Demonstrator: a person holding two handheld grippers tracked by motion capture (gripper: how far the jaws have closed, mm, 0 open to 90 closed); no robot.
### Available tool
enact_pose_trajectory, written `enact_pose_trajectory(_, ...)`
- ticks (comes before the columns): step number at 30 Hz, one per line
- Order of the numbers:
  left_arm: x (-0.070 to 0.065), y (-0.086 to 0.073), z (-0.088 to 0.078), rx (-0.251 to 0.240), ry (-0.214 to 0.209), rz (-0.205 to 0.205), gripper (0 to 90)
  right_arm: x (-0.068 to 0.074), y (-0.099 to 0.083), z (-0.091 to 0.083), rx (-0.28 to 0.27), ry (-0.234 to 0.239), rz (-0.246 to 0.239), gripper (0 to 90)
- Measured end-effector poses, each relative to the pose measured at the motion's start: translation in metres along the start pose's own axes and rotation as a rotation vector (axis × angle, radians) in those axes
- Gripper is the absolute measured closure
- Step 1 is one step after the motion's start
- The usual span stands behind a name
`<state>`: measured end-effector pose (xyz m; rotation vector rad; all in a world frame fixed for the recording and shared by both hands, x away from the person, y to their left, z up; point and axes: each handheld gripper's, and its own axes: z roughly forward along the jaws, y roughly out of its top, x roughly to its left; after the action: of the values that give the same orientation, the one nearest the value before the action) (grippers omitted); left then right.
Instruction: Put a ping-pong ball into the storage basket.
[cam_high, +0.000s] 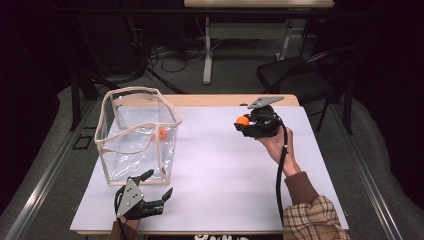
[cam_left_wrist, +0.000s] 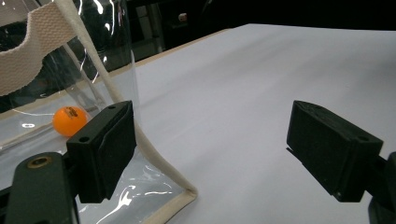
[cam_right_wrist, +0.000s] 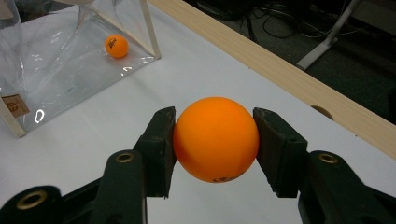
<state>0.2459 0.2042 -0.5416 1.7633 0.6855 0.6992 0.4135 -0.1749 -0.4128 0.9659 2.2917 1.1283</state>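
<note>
My right gripper (cam_high: 243, 123) is shut on an orange ball (cam_right_wrist: 215, 138) (cam_high: 242, 120), held a little above the white sheet at the table's far right. A clear plastic bag with cream trim (cam_high: 137, 134) stands open at the left, and a second orange ball (cam_high: 162, 132) (cam_left_wrist: 69, 121) (cam_right_wrist: 116, 45) lies inside it. My left gripper (cam_high: 157, 184) rests near the front edge just below the bag, jaws wide open with nothing between them. One of its fingers (cam_left_wrist: 105, 148) sits beside the bag's front corner.
A white sheet (cam_high: 220, 170) covers the wooden table (cam_high: 215, 100). Behind the table are a black chair (cam_high: 295, 75), a desk leg and floor cables. A person's plaid sleeve (cam_high: 312, 220) comes in at the bottom right.
</note>
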Motion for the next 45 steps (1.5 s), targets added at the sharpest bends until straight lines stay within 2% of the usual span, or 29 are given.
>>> enact_pose_trajectory(17, 0.000, 0.000, 0.000, -0.002, 0.001, -0.005, 15.8, 0.007, 0.011, 0.010, -0.009, 0.024, -0.010, 50.9)
enact_pose_trajectory(45, 0.001, 0.000, 0.001, -0.002, -0.002, -0.003, 15.8, 0.017, 0.031, 0.022, -0.025, 0.037, -0.039, 50.9)
